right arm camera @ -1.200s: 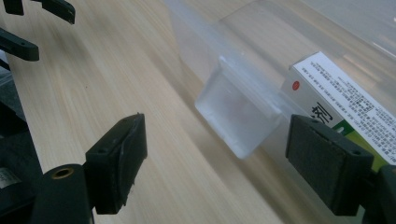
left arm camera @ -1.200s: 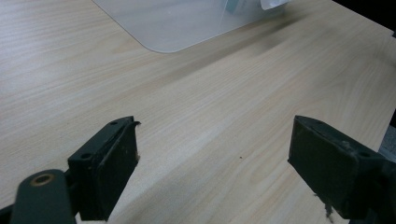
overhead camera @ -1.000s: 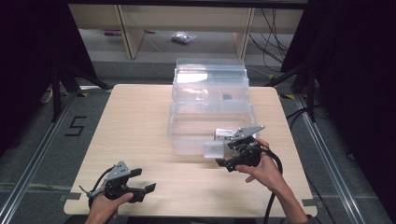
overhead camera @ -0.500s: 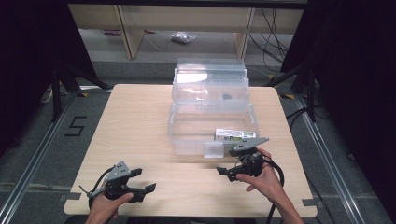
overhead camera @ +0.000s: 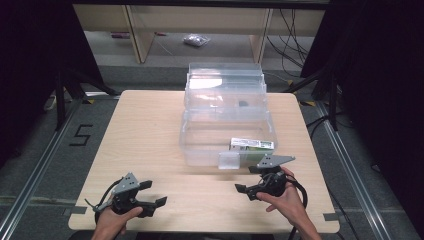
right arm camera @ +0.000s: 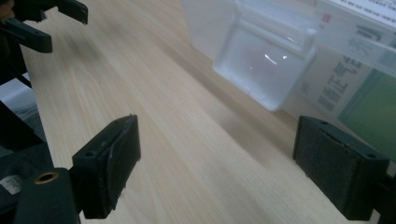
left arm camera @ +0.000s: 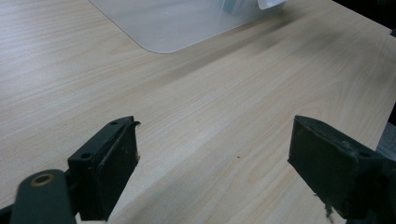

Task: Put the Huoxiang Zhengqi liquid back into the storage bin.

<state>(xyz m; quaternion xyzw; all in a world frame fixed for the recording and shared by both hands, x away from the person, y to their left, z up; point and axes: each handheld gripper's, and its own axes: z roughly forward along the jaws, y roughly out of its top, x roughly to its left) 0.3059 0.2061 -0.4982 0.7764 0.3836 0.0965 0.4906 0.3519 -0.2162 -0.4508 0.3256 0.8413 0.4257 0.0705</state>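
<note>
**Both grippers resting empty in front of the clear bin**

While the clear plastic storage bin point(overhead camera: 226, 131) is sitting in the middle of the pale wooden counter point(overhead camera: 145, 130), the right gripper point(overhead camera: 246, 191) is lying low over the wood just in front of the bin's near right corner, gripped by the person's right hand point(overhead camera: 286, 202). Its jaws have just been opening and are now standing wide apart, with nothing between them; in the right gripper view they are framing bare wood, and the bin's clear front latch point(right arm camera: 267, 65) is showing just beyond them. The small white and green cardboard box point(overhead camera: 251, 144) is lying flat inside the bin, against its near right wall, and its printed side is reading through the plastic in the right gripper view. The bin's clear lid point(overhead camera: 225, 82) is standing folded back behind the tub.

The left gripper point(overhead camera: 159, 203) is resting near the counter's front left corner, well apart from the bin, in the person's left hand point(overhead camera: 112, 222). Its jaws are likewise spread and released, holding nothing, and the left gripper view is showing only wood grain between them, with a rounded corner of the bin farther off.
</note>
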